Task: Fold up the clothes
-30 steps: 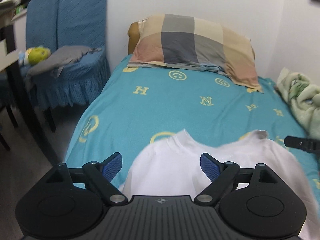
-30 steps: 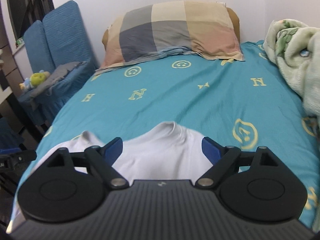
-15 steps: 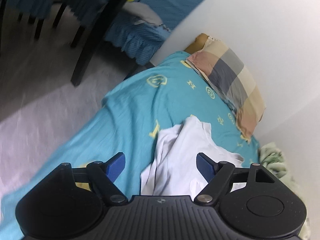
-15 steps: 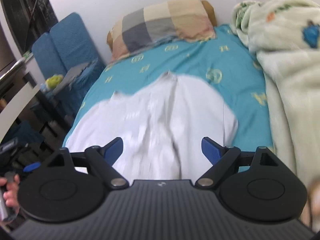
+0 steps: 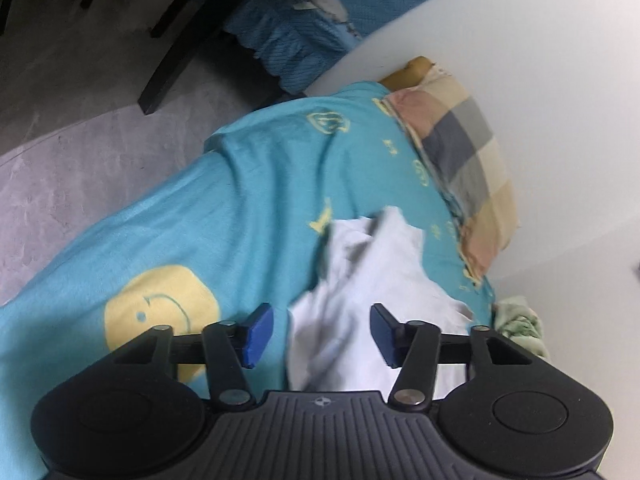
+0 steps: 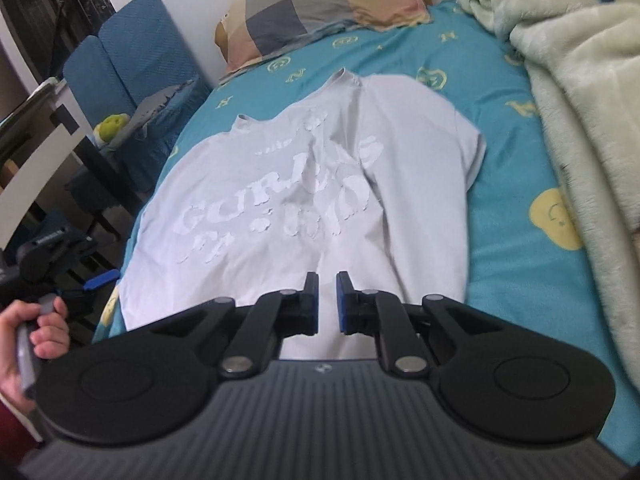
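Teal bedding (image 6: pixel 500 184) printed with yellow smiley faces covers the bed, a checked pillow (image 6: pixel 320 4) at its head. On it lies a white T-shirt (image 6: pixel 304 184), spread flat with its print up. The right gripper (image 6: pixel 327 300) is nearly closed at the shirt's hem; whether it pinches fabric is unclear. The left gripper (image 5: pixel 322 334) gapes wide over the shirt's edge.

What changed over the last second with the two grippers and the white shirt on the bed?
The right gripper narrowed from wide open to a slim gap over the white shirt; whether it pinches the hem is unclear. The shirt now shows more of its length on the bed. The left gripper swung toward the bed's edge, jaws still open. Pillow and blanket unchanged.
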